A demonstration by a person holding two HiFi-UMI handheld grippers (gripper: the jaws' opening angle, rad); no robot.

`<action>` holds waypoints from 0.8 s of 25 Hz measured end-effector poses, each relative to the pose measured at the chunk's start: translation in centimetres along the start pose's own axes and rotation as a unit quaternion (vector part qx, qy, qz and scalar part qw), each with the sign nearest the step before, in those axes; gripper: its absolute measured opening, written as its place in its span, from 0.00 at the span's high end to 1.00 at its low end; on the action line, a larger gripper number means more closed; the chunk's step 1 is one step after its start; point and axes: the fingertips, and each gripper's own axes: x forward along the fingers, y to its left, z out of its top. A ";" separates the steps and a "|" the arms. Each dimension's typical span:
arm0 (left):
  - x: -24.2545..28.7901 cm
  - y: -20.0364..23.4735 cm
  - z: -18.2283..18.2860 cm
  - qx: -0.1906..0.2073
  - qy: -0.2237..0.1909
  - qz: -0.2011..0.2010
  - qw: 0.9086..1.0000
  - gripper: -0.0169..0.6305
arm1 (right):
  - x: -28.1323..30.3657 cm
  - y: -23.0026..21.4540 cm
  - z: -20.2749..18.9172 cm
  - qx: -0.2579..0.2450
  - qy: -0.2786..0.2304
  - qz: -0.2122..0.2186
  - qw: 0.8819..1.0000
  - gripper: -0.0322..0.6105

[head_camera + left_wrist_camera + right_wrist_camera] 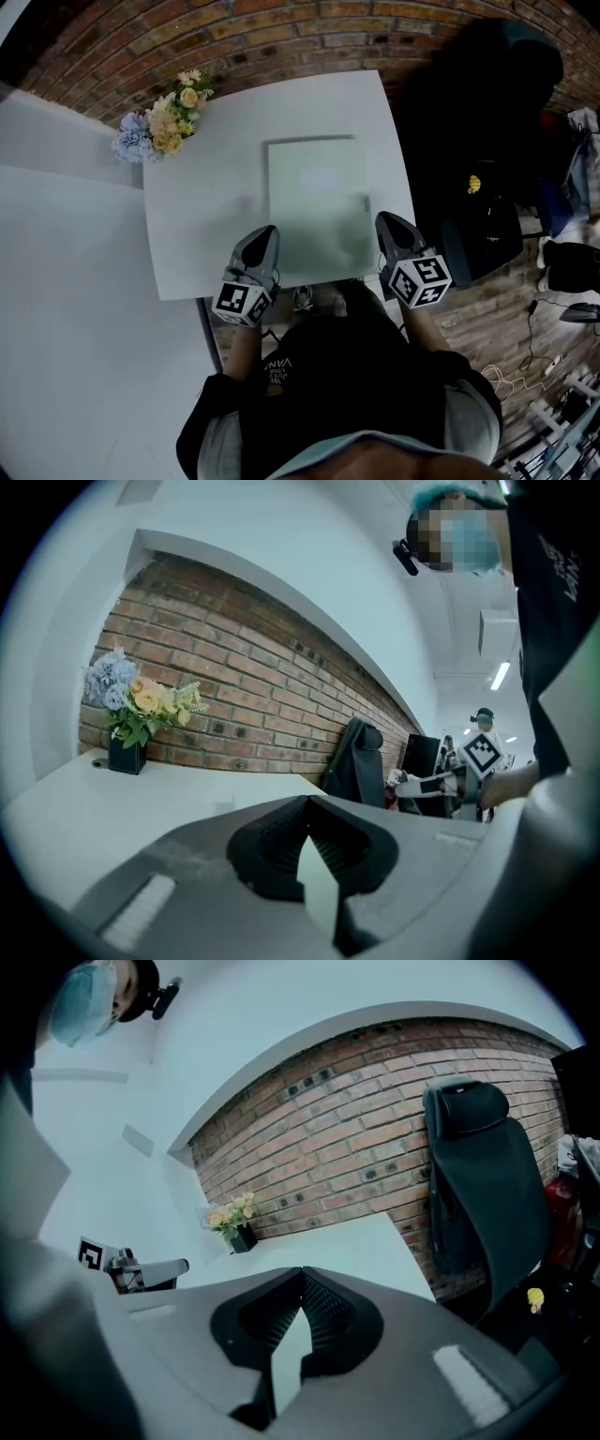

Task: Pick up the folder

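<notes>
- The folder point(317, 211), pale green, lies flat on the white bench point(216, 169). It is on the right half, with its near side reaching almost to the near edge and its right side close to, but short of, the right edge.
- The left gripper point(266, 232) is over the near edge, its tips at the folder's left side near the near-left corner. Whether they touch the folder cannot be told from the head view.
- In the left gripper view, the left gripper's point(306, 803) jaws meet at their tips and have nothing between them. Only a pale sliver shows in the gap behind the tips.
- The right gripper point(384, 220) is just beside the folder's right side, near the bench's near-right corner.
- In its own view, the right gripper's point(302, 1274) jaws are likewise closed tip to tip and empty.
- A bunch of flowers point(164, 127) in a dark pot stands at the far-left corner.
- A black office chair point(478, 1176) stands beyond the right edge, against the brick wall point(281, 28).
</notes>
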 end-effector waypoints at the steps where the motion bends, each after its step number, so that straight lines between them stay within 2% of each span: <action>1: 0.0 0.0 -0.3 -0.002 0.002 0.002 1.000 0.97 | 0.1 -0.1 -0.2 0.001 0.003 0.001 1.000 0.95; 18: 1.1 1.8 -3.7 -0.027 0.042 0.032 0.998 0.97 | 1.4 -1.9 -3.2 0.024 0.049 -0.002 0.999 0.95; 20: 1.2 2.2 -4.1 -0.036 0.051 0.038 0.997 0.93 | 1.5 -1.9 -3.4 0.027 0.051 0.002 0.998 0.95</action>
